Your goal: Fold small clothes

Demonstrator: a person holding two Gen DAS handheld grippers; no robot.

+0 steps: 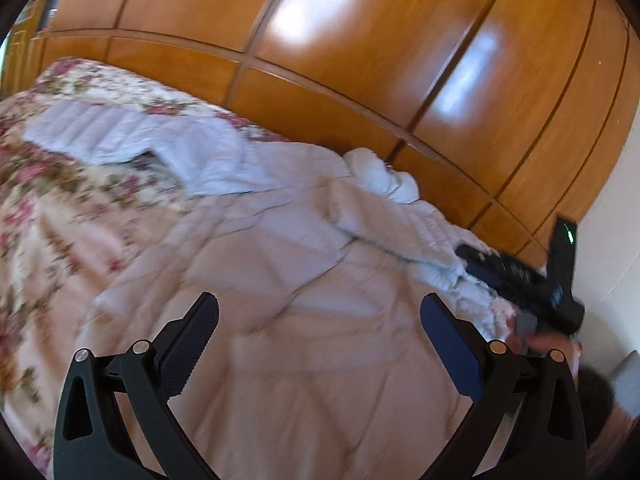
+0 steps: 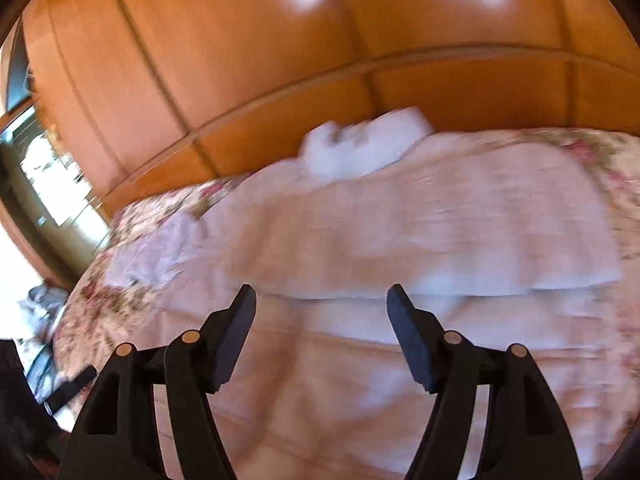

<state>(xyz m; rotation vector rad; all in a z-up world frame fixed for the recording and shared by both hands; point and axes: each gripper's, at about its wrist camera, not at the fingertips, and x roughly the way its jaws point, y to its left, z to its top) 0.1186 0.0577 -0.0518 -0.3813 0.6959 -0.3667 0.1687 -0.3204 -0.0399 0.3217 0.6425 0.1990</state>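
Note:
A large pale pink cloth [image 1: 280,264] lies spread on a floral bedspread [image 1: 48,208]. A white garment [image 1: 132,136] lies flat at the far left, and a crumpled white piece [image 1: 384,176] sits at the bed's far edge. My left gripper [image 1: 320,312] is open and empty above the pink cloth. The right gripper [image 1: 520,276] shows at the bed's right end. In the right wrist view my right gripper [image 2: 322,300] is open and empty over the pink cloth [image 2: 400,240]; the crumpled white piece [image 2: 360,148] lies beyond. Both views are blurred.
A glossy wooden wardrobe [image 1: 360,60] runs close behind the bed. In the right wrist view a rumpled white cloth [image 2: 160,252] lies at the left on the bedspread [image 2: 100,320], with a bright window [image 2: 52,176] at far left.

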